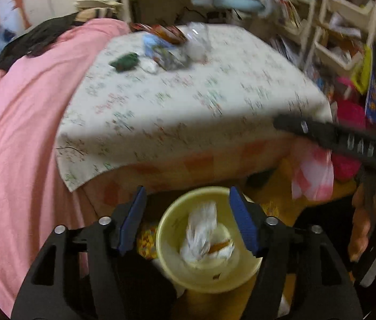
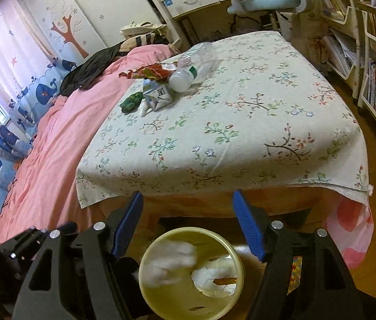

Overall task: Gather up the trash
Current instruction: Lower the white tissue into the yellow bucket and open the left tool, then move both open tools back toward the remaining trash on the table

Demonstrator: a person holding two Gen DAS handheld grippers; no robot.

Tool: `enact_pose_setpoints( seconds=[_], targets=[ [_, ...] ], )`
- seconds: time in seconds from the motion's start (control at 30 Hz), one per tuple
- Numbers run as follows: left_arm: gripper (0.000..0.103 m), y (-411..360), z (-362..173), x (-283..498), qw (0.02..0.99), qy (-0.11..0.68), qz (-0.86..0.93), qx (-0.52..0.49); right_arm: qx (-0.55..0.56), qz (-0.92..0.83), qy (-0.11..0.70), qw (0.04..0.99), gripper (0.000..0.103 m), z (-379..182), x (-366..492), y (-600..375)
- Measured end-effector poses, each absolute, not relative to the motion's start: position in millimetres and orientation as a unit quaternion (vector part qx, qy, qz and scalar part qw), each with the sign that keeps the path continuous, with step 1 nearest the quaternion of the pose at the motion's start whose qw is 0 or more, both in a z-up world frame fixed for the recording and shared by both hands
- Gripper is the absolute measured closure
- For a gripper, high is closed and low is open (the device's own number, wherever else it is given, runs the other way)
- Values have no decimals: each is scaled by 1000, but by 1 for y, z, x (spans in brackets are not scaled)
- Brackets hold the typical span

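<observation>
A: Yellow bin (image 1: 209, 274) is seen low in both wrist views, on the floor just before the bed's near edge, with white crumpled tissue (image 1: 204, 237) inside it.

B: And the left gripper (image 1: 186, 220) is held right above that bin, jaws spread wide, nothing pressed between the blue pads (image 1: 241, 221).

A: Agreed. The tissue is seen blurred between the fingers and below them, apart from both pads.

B: The right gripper (image 2: 188, 225) is likewise held open over the bin (image 2: 161, 293), nothing gripped. White paper (image 2: 172, 264) is seen blurred inside the rim.

A: In the left view the right gripper (image 1: 329, 136) is also seen side-on at the right edge, with a hand (image 1: 369, 229) under it.

B: More trash is left on the floral sheet (image 2: 241, 133), well apart from the bin: a clear bottle (image 2: 193, 66) on its side, a red wrapper (image 2: 153, 72) touching it, a small carton (image 2: 158, 96) just beside, a green scrap (image 2: 132, 101) next to that.

A: A pink blanket (image 2: 54, 138) is spread along the sheet's left side.
</observation>
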State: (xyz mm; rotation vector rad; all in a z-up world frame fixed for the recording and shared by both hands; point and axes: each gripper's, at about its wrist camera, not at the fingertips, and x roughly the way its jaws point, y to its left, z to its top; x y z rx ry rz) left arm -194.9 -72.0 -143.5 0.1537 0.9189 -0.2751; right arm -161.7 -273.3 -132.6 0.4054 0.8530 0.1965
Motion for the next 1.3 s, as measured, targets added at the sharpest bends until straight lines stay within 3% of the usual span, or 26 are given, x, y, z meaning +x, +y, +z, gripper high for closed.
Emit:
enact_pose_setpoints(
  seconds=[0.27,0.67,1.3],
  targets=[
    [35,-38,-113,-188,924,374,-76,3,187,92,411,888,34,-134,-162,-271],
    [24,-24,-94,-191,948,316,-38,-14,172,92,409,892,32,-135,-161,-265],
    [19,-24,-93,-193,953,303,-24,-6,169,92,408,893,31,-135,-162,-263]
  ],
)
